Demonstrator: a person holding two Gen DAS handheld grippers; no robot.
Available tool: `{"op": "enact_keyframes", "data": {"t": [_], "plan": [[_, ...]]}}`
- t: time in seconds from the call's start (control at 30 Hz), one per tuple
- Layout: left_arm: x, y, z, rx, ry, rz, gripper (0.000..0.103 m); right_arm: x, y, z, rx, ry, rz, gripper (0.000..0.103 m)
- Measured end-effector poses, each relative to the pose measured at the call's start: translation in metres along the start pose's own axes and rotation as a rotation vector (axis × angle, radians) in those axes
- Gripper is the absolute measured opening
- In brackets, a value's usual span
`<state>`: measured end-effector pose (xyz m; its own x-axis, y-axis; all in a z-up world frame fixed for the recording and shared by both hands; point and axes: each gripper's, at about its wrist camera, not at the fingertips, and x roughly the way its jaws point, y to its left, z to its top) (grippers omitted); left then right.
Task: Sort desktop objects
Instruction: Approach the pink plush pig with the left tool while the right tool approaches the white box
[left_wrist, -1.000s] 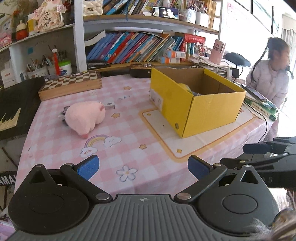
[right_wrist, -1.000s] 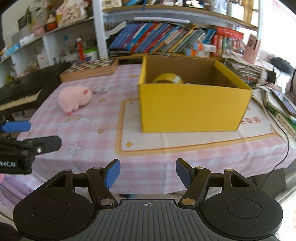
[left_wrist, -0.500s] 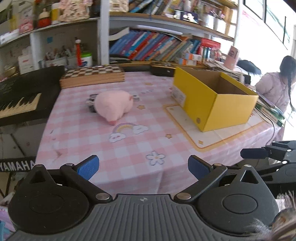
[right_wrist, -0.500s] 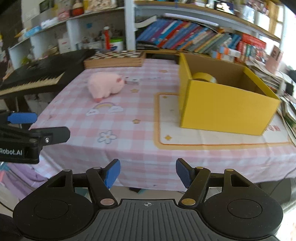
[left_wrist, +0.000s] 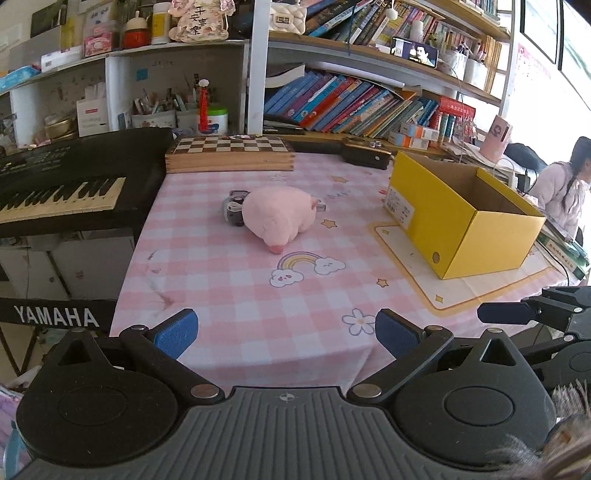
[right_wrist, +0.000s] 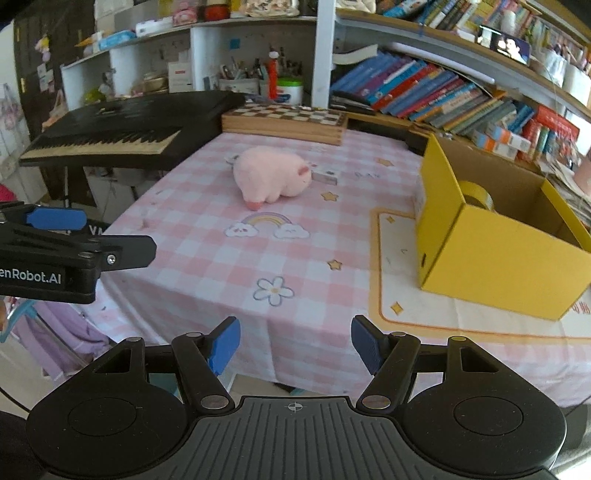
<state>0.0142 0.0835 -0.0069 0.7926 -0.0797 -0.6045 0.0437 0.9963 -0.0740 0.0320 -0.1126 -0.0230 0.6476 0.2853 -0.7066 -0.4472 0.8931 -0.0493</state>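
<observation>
A pink plush pig (left_wrist: 277, 218) (right_wrist: 272, 176) lies near the middle of the pink checked table. Behind it sits a small dark toy (left_wrist: 233, 211), and a small white block (right_wrist: 325, 178) lies at its right. An open yellow cardboard box (left_wrist: 458, 221) (right_wrist: 491, 243) stands at the right with a roll of yellow tape (right_wrist: 476, 194) inside. My left gripper (left_wrist: 284, 330) hangs open off the table's near edge with nothing between its fingers. My right gripper (right_wrist: 293, 341) is also open and empty, near that same edge, to the right of the left one.
A black keyboard (left_wrist: 70, 181) stands left of the table. A wooden chessboard box (left_wrist: 229, 153) lies at the table's far edge below shelves of books (left_wrist: 354, 107). A person (left_wrist: 565, 192) sits beyond the box at the right. Papers and cables crowd the right edge.
Both grippers have swung left along the table's near edge and rolled, so the pig now sits near centre and the box further right. Their jaws have kept the same width.
</observation>
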Motion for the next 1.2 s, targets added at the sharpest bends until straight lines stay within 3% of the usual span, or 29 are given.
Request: {"op": "enact_keyframes", "data": {"t": [0.6,1.07,1.2], "plan": [[0.034,0.01,0.018,-0.019,0.041,0.043,0.103,0.041,0.001,0.033,-0.073,0.013,0.072,0.068],[0.082,0.013,0.057,-0.065,0.045,0.095,0.103,0.088,-0.023,0.078,-0.075,-0.012,0.127,0.068],[0.094,0.014,0.071,-0.073,0.033,0.114,0.103,0.101,-0.029,0.092,-0.049,-0.03,0.144,0.073]]}}
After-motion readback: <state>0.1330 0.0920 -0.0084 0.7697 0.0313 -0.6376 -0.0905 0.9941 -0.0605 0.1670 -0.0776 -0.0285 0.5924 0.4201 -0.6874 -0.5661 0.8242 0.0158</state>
